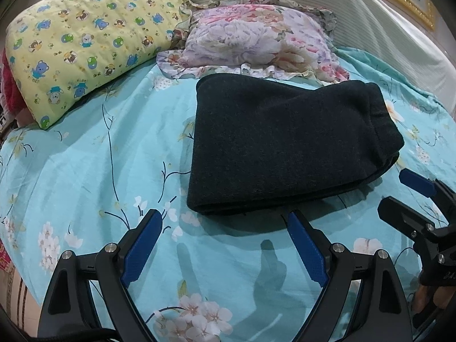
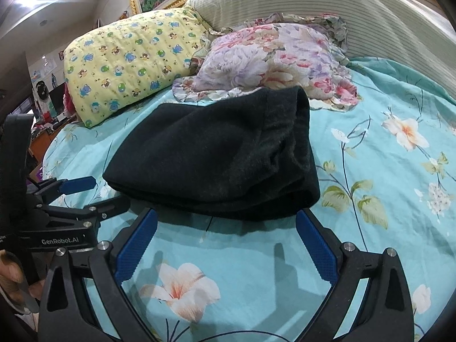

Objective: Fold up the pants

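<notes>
Pants folded on bed, both grippers clear of them.

Dark pants (image 1: 290,154) lie as a folded stack on the teal floral bedsheet (image 1: 85,171), just in front of the floral pillow (image 1: 250,40), with the yellow bear-print pillow (image 1: 85,45) to their left. Left gripper (image 1: 225,219) sits just short of the pants' near edge, jaws wide, holding nothing. Right gripper (image 2: 225,216) likewise: jaws wide, empty, near edge just ahead.

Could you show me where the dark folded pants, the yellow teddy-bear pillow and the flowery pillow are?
Dark folded pants (image 1: 285,148): left wrist view, middle of the top layer.
Yellow teddy-bear pillow (image 1: 85,45): left wrist view, centre of its printed face.
Flowery pillow (image 2: 273,57): right wrist view, middle of its puffed top.
</notes>
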A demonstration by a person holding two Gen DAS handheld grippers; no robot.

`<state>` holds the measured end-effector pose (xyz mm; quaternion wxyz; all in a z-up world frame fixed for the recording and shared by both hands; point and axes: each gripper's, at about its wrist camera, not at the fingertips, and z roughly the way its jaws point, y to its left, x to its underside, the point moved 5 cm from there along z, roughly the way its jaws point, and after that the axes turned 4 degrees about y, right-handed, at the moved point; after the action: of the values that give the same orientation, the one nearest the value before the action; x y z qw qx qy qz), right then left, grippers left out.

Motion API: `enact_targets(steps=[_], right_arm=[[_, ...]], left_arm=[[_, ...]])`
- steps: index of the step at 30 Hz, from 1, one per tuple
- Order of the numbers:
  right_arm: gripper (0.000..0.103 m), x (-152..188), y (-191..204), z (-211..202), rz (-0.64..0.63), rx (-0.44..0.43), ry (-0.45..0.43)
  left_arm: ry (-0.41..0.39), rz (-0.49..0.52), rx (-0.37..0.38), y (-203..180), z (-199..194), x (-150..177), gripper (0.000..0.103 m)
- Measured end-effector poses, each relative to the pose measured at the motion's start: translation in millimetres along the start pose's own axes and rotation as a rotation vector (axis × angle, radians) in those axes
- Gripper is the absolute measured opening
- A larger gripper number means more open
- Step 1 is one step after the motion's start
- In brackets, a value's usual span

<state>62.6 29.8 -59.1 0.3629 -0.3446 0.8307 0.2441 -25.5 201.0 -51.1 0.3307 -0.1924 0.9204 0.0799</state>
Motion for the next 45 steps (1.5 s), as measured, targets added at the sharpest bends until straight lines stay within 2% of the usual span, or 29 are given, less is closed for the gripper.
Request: enact_targets(steps=[8, 21, 29, 37, 45], right_arm=[[0.098, 3, 0, 0, 0.003, -0.002, -0.003], [0.098, -11, 6, -7, -0.013, -0.012, -0.033], [0.098, -18, 5, -13, -0.008, -0.01, -0.05], [0.098, -26, 6, -20, -0.014, -0.004, -0.068], [0.099, -31, 8, -18, -0.019, -0.01, -0.073]], left_arm=[[0.008, -0.001, -0.007, 0, 3, 1, 0.09], [-0.023, -0.007, -0.003, 1, -6, -3, 0.09], [-0.044, -0.003, 0.016, -1, -16, -6, 0.09], [-0.024, -0.014, 0.036, -1, -15, -12, 0.092], [-0.066, -0.007, 0.026, -2, -17, -21, 0.092]])
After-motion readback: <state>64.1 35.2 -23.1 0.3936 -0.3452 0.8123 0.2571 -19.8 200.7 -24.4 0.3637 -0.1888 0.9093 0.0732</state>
